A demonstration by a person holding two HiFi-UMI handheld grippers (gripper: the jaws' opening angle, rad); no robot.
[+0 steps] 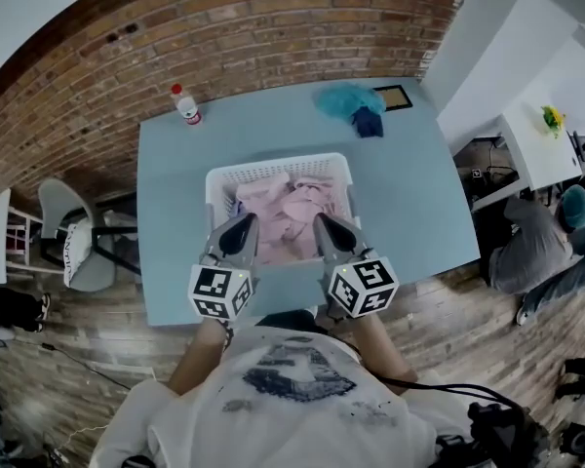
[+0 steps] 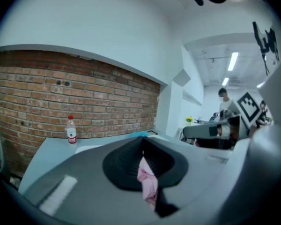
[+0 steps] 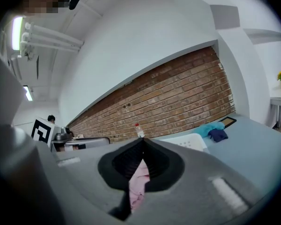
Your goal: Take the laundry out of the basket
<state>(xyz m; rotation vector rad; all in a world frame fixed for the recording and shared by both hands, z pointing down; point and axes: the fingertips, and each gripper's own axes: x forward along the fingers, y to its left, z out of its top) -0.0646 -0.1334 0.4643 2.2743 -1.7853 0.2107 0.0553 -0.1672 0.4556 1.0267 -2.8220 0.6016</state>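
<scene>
The left gripper (image 1: pixel 248 219) and right gripper (image 1: pixel 323 219) have fingers clamped on pink laundry (image 1: pixel 285 213) at the near rim of the basket (image 1: pixel 273 167), seemingly to lift it out

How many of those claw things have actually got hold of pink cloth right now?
2. The left claw is shut on pink cloth, and so is the right claw; both are at the basket's near edge. Whether it's one garment or two, I can't tell.
</scene>
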